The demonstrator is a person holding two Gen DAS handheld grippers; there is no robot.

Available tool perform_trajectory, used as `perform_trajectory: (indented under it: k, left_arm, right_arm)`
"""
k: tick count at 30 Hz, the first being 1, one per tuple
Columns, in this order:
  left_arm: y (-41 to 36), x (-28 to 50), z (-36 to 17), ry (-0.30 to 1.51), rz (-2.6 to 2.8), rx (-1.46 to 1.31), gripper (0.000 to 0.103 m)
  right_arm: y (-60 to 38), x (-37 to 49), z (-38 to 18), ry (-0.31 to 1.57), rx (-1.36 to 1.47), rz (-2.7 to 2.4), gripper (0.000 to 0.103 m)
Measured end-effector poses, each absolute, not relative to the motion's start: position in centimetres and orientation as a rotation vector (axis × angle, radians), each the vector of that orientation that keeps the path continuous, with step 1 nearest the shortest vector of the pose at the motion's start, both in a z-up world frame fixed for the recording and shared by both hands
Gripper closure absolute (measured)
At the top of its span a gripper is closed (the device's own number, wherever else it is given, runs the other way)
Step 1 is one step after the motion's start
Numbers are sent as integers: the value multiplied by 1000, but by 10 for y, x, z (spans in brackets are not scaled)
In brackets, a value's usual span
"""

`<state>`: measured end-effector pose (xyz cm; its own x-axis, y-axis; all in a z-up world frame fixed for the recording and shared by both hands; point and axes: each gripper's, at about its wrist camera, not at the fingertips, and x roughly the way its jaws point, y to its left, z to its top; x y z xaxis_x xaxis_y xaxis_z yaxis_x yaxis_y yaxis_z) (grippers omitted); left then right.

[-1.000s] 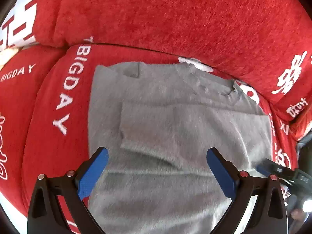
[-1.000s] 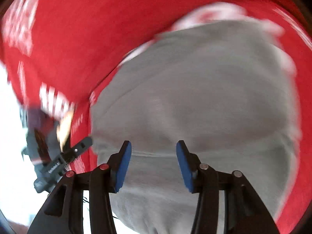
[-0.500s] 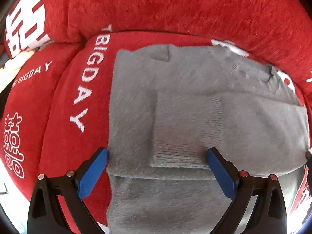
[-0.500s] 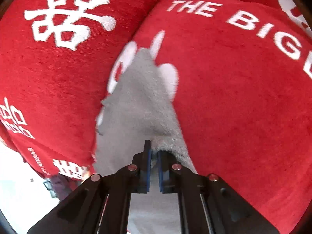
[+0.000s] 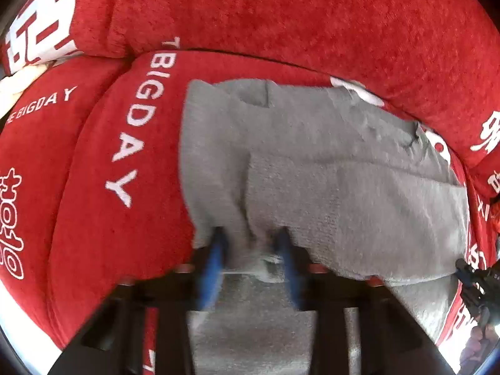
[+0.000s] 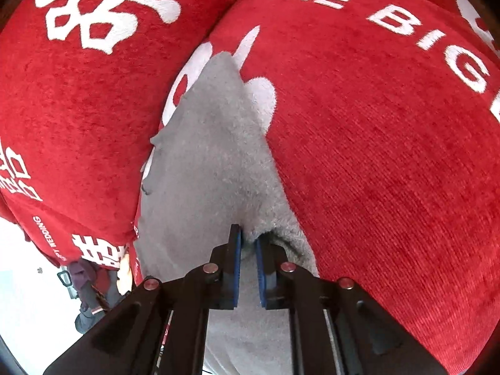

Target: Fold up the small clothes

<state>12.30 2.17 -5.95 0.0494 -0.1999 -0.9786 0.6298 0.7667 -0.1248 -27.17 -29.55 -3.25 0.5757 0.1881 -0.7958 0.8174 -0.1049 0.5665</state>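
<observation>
Left wrist view: my left claw point(image 5: 250, 250) is closing, jaws blurred, with a bunched edge of the grey sweater point(image 5: 328, 187) between the pads at the near left hem. Sweater lies flat on the red sofa cushion point(image 5: 103, 218), long axis running away from me toward the backrest point(image 5: 281, 22), a sleeve folded across its front.

Right wrist view: my right claw point(image 6: 247, 250) is pressed nearly together, pinching a fold of the sweater's near edge point(image 6: 218, 156); jaws easing slightly apart. Cloth stretches ahead toward the backrest. Both claws sit at the near hem, so my guess is the fold goes away from me.
</observation>
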Motion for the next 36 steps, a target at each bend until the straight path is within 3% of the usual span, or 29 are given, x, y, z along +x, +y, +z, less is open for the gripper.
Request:
perform_trajectory:
  k: [2,11,13,14,15,18,20,21,28,36]
  left_arm:
    - [28,128,-55,1382,-664,344,78]
    - [42,127,-56,1338,-601,375,78]
    - [46,127,-55,1342,-579,390,59]
    - [51,127,-52,1340,-562,399,27]
    - [54,126,-49,1317,-539,410,18]
    - [62,123,-43,1285,-537,448,18]
    - [64,123,-46,1299,-538,461,18]
    - [65,124,-48,1303,-538,468,18]
    - [78,135,-66,1289,-488,525,18]
    - [91,145,-74,1304,-480,429,18]
  right_arm:
    - [-297,-270,-31,870,1604,-671,91]
    - [-298,-266,-34,914,1559,-667,95]
    - [-299,-265,-33,921,1560,-669,94]
    - [-299,-264,-32,927,1558,-672,94]
    - [-299,-263,-31,933,1554,-674,93]
    - [-296,-257,-21,975,1509,-672,84]
    - [-293,-252,-14,982,1489,-654,60]
    - [-290,-248,-9,980,1481,-640,55]
    - [-243,-194,-2,967,1534,-391,54]
    - [-165,-90,-45,966,1679,-159,54]
